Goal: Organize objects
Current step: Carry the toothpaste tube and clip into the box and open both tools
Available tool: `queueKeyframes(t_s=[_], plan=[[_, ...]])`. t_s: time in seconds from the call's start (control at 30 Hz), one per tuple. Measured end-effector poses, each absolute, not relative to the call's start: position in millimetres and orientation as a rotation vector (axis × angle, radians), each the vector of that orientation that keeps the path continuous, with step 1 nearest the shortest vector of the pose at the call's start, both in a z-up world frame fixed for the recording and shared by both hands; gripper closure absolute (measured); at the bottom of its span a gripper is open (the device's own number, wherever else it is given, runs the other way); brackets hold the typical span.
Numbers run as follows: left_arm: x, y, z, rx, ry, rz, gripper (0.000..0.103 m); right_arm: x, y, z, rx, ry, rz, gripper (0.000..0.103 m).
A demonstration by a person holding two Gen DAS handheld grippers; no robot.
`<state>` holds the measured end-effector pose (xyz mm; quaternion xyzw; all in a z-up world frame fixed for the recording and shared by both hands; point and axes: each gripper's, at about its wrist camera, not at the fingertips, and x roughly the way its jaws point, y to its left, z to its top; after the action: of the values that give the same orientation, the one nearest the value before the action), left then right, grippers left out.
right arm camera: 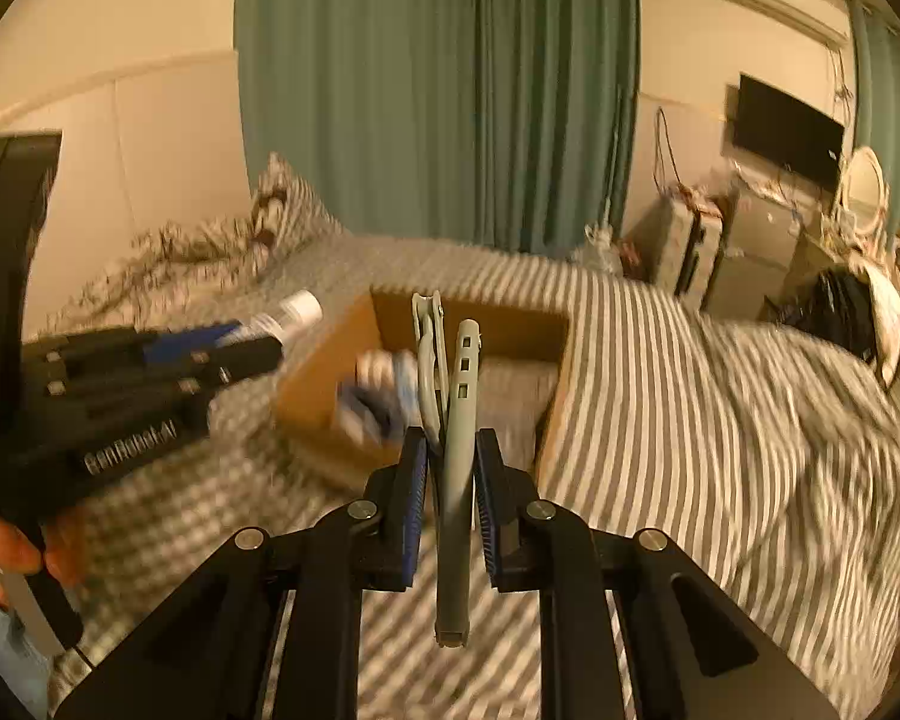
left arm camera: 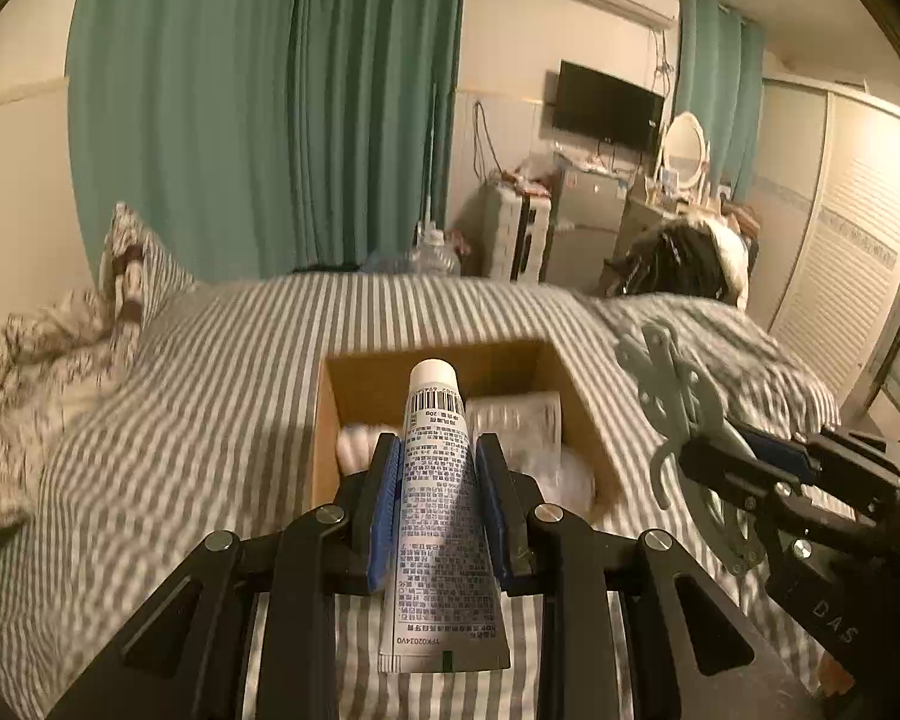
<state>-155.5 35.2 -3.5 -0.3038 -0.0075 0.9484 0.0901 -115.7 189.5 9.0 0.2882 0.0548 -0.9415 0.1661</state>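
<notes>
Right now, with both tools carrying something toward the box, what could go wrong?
1. The left tool grips the tube only at its middle, so the soft tube may slip.
2. The grey tongs look loosely seated in the right tool and could tilt out.
3. The cardboard box sits on the soft striped bedding, so a bump might tip it.

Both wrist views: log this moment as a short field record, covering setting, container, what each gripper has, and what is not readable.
setting: bed with striped cover
container: open cardboard box on the bed, some white packets inside
left gripper: shut on white tube, cap pointing toward the box
right gripper: grey metal tool between the pads, contact unclear
tool type: cannot tell, pliers-like
box contents: blurred, not identifiable
</notes>
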Motion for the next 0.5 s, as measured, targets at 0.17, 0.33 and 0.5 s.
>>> queueKeyframes(t_s=[0.17, 0.33, 0.5], plan=[[-209.8, 37.3, 6.0, -0.912, -0.028, 2.805, 0.077, -170.5, 184.6, 30.3, 0.777, 0.143, -2.657, 0.088], [-258.3, 37.2, -20.9, -1.015, -0.019, 2.778, 0.077, -232.2, 181.4, 11.0, 0.884, 0.048, -2.568, 0.088], [-286.7, 31.1, -61.0, -1.128, -0.069, 2.720, 0.077, -272.8, 181.5, -28.0, 1.003, -0.088, -2.485, 0.087]])
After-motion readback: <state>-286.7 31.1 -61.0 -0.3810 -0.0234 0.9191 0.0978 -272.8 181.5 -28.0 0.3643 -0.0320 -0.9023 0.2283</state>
